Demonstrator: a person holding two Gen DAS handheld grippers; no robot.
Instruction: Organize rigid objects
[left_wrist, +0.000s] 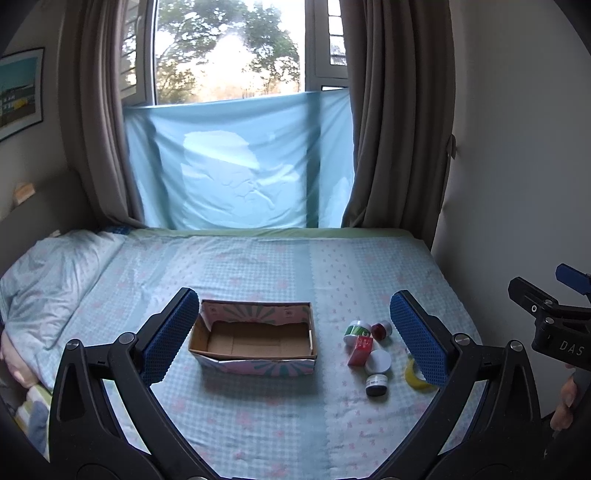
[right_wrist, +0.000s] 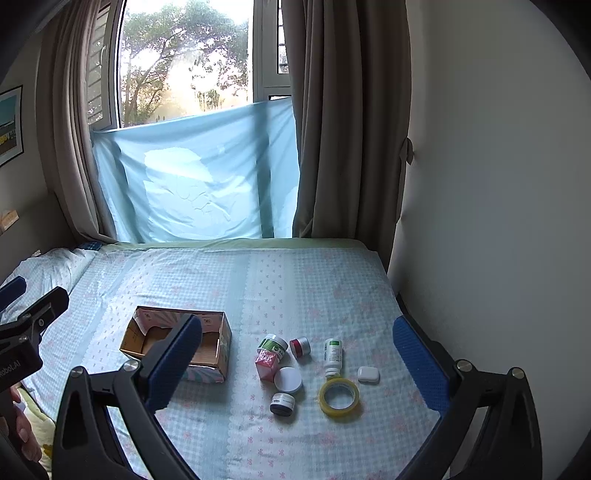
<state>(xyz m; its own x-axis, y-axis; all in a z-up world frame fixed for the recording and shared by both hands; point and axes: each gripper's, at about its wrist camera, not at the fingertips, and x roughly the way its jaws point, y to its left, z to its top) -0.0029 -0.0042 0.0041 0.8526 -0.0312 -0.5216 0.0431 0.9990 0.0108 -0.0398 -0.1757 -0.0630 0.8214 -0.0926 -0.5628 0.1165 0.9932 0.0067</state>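
Cardboard box (right_wrist: 177, 343), open-topped and empty, on the checked bed sheet (right_wrist: 295, 280).
Right of the box lies a white plastic bottle (right_wrist: 333, 354), long axis pointing away toward the window, cap nearest; light, stiff, slippery, best pinched across its body. Both the left hand-held gripper (left_wrist: 295, 332) and right hand-held gripper (right_wrist: 299, 354) hover spread wide, holding nothing.

Two raised wrist views over the bed (left_wrist: 258, 406), facing the window (right_wrist: 184, 55), sharing the box (left_wrist: 255, 336).

Daylight enters through the far window (left_wrist: 229, 51), blown out to glare there. The room stays dim and bluish. Fisheye edges curve and darken; focus is fairly sharp.
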